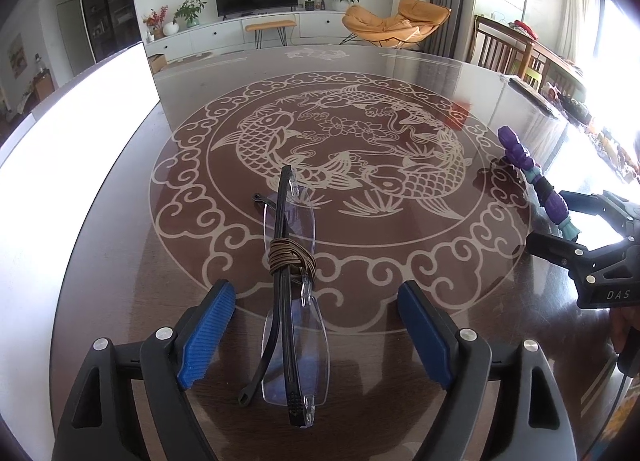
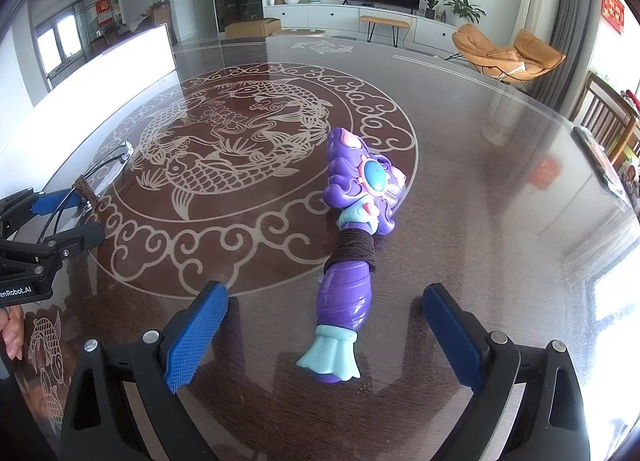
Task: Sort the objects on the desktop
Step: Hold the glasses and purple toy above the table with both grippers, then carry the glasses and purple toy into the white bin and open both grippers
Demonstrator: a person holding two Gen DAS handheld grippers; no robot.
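Folded rimless glasses (image 1: 296,345) with black temples lie on the table, a brown cord (image 1: 290,257) wound round their middle. My left gripper (image 1: 316,287) stands open around them, its blue pads clear of the frame on both sides. A purple toy wand (image 2: 360,177) with a teal tail and dark cord (image 2: 354,249) round its neck lies between the wide jaws of my right gripper (image 2: 326,291), which is open and not touching it. The left wrist view shows the wand (image 1: 520,157) and right gripper (image 1: 546,217) at the right; the right wrist view shows the glasses (image 2: 116,157) and left gripper (image 2: 86,215) at the left.
The glass-topped round table (image 1: 360,73) bears a white koi pattern. A bright white panel (image 1: 80,141) runs along its left side. A dark flat object (image 1: 532,97) lies at the far right edge. A person's fingers (image 2: 12,329) show under the left gripper.
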